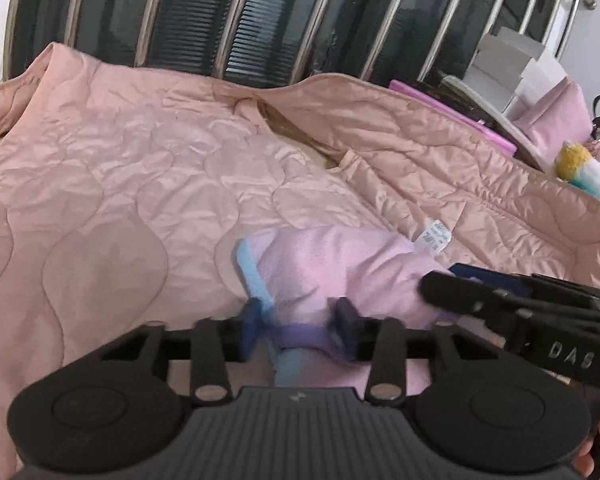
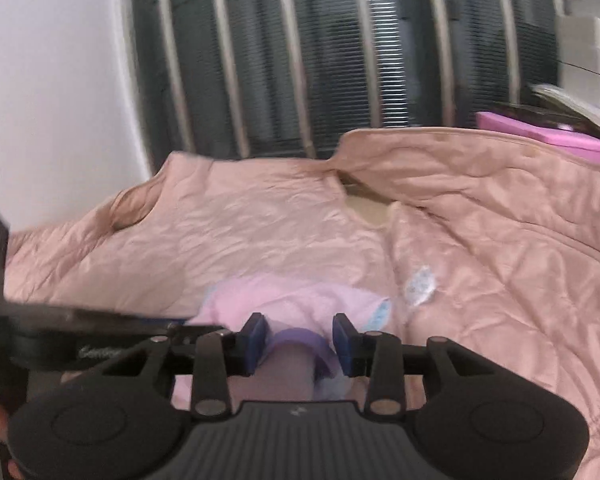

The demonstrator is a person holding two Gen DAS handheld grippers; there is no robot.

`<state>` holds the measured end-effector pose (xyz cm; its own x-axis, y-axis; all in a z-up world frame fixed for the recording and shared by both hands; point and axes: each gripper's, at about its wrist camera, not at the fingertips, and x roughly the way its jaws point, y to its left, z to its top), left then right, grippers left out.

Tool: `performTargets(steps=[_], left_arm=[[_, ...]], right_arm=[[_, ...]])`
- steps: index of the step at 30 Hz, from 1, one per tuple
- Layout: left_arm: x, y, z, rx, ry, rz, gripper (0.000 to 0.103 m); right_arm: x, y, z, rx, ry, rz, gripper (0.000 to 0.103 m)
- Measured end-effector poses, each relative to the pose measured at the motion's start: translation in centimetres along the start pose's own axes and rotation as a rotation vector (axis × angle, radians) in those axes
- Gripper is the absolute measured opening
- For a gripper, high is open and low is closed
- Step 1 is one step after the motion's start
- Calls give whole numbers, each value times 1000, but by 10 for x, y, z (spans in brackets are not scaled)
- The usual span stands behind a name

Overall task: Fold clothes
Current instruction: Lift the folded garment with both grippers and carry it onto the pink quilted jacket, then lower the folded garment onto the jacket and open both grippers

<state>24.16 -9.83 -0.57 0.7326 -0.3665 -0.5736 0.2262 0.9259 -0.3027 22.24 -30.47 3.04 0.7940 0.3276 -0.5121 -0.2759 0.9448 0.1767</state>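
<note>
Two black handheld grippers hovered side by side over a small pink garment [image 1: 340, 268] with light blue trim, bunched on a peach quilted bedspread [image 1: 120, 184]. On the left gripper [image 1: 302, 326] and the right gripper [image 2: 299, 344], the blue pads stood apart, cloth lying loosely between them, not pinched. A white care label [image 1: 434, 237] showed at the garment's edge. Behind stood a metal-barred headboard [image 1: 236, 12]
</note>
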Motion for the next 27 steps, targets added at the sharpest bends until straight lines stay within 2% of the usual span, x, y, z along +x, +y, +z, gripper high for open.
performTargets(steps=[4, 7, 12, 13, 14, 15, 16, 17, 22, 27], left_arm=[[-2, 0, -2, -9, 2, -2, 57], [-2, 1, -2, -22, 11, -16, 60], [-2, 0, -3, -41, 53, -120, 62], [-2, 0, -3, -46, 60, -137, 53], [-2, 0, -4, -53, 60, -137, 38], [-1, 1, -4, -60, 60, -139, 33], [-1, 2, -5, -77, 56, -147, 22], [-1, 4, -5, -96, 51, -158, 19], [3, 11, 2, -165, 0, -157, 12], [-4, 9, 25, -136, -107, -115, 12]], right_arm=[[5, -11, -17, 64, 59, -22, 36], [4, -14, -22, 92, 73, -24, 39], [3, -13, -29, 101, 91, -3, 42], [2, -11, -31, 90, 90, 3, 42], [2, -9, -32, 82, 88, 7, 41], [3, -8, -32, 78, 84, 8, 37], [4, -7, -32, 76, 79, 13, 22], [5, -5, -32, 76, 75, 21, 16], [10, 0, -21, 71, 10, 5, 9], [8, 16, 1, -54, -130, 18, 8]])
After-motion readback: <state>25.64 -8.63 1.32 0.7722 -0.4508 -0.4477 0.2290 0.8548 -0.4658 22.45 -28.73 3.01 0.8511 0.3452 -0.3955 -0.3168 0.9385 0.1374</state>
